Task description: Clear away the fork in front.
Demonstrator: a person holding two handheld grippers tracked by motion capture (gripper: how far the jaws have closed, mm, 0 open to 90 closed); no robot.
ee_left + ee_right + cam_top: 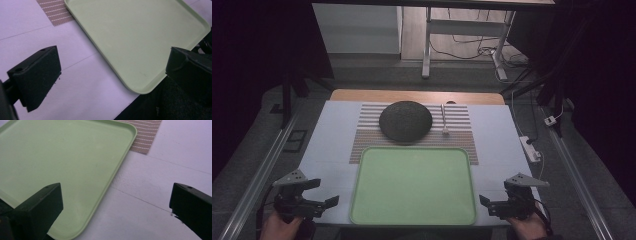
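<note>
A pale green tray (362, 210) lies empty at the near middle of the white table. Behind it a dark round dish (405, 120) rests on a striped brown placemat (462, 142), with a small pale utensil (444, 120) to its right. My left gripper (324, 192) hovers off the tray's near left corner, open and holding nothing. My right gripper (497, 194) hovers off the near right corner, also open and empty. In the left gripper view the gripper (112, 72) frames the tray (140, 37); in the right gripper view the gripper (116, 205) frames the tray (62, 160) edge.
The white table top (329, 135) has bare strips left and right of the tray. A white power strip (530, 148) and cables lie off the right edge. A metal rail (262, 170) runs along the floor on the left. Desk legs stand beyond the far edge.
</note>
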